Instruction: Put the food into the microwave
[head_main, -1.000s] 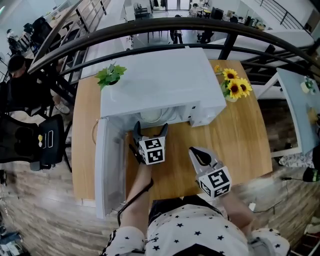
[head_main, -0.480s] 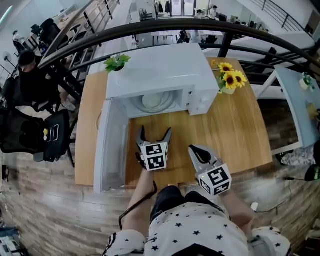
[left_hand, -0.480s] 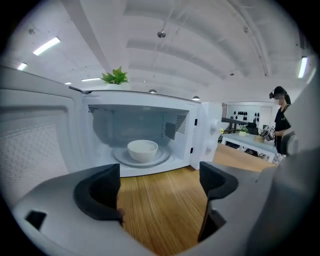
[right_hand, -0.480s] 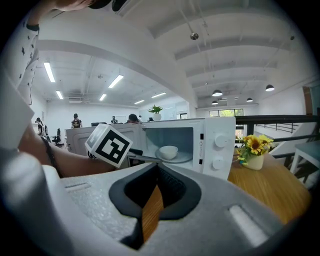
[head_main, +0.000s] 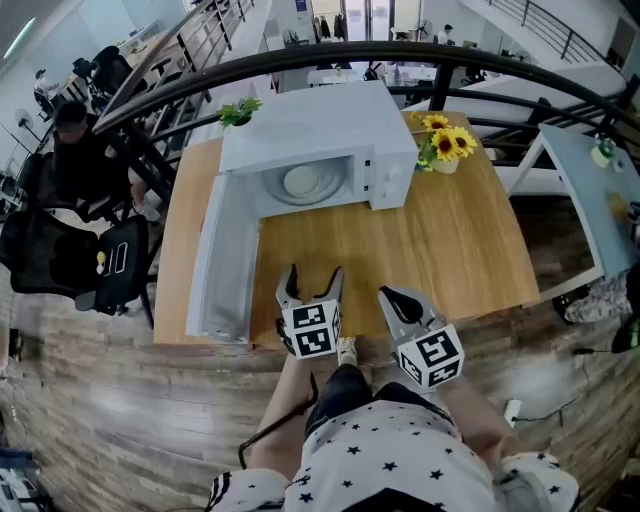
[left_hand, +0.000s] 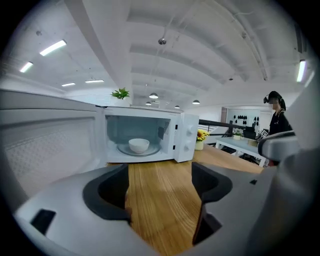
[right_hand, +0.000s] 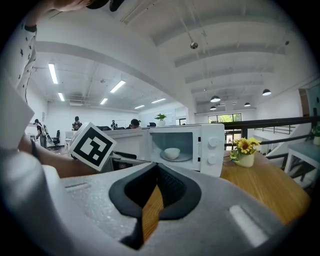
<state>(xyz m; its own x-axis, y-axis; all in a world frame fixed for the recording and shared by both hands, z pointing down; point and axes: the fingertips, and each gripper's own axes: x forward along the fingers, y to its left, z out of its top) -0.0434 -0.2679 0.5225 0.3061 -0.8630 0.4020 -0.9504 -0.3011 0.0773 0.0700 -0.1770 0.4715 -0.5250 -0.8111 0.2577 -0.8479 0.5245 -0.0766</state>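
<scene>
The left gripper (head_main: 313, 275), grey moulded plastic with black cupped pads, hangs over the near edge of the counter (head_main: 460, 250). Its jaws stand wide apart, though they have just been closing, and only bare wood shows between them. Just to its right, the right gripper (head_main: 390, 296) has its ribbed black pads drawn together to a thin slit and holds nothing.

Ahead of both grippers lies an open stretch of smooth, pale wood with a straight grain, free all the way to the appliance. Left of the left gripper, the white door (head_main: 225, 255) stands swung fully out towards the counter's near edge and walls off that side. To the right of the right gripper the counter runs bare to its edge.

Straight ahead of the left gripper sits the boxy white microwave (head_main: 310, 125), its cavity open, with two round knobs (left_hand: 189, 131) on the panel at the right. Inside, a small round white bowl (left_hand: 138, 145) rests on the glass turntable (left_hand: 122, 150); what it holds cannot be seen.

Further right, beyond the right gripper, are sunflowers (head_main: 440, 145) in a pale pot. Behind the microwave, at its far left corner, is a leafy green plant (head_main: 238, 110). A curved black railing (head_main: 300, 58) lies beyond.
</scene>
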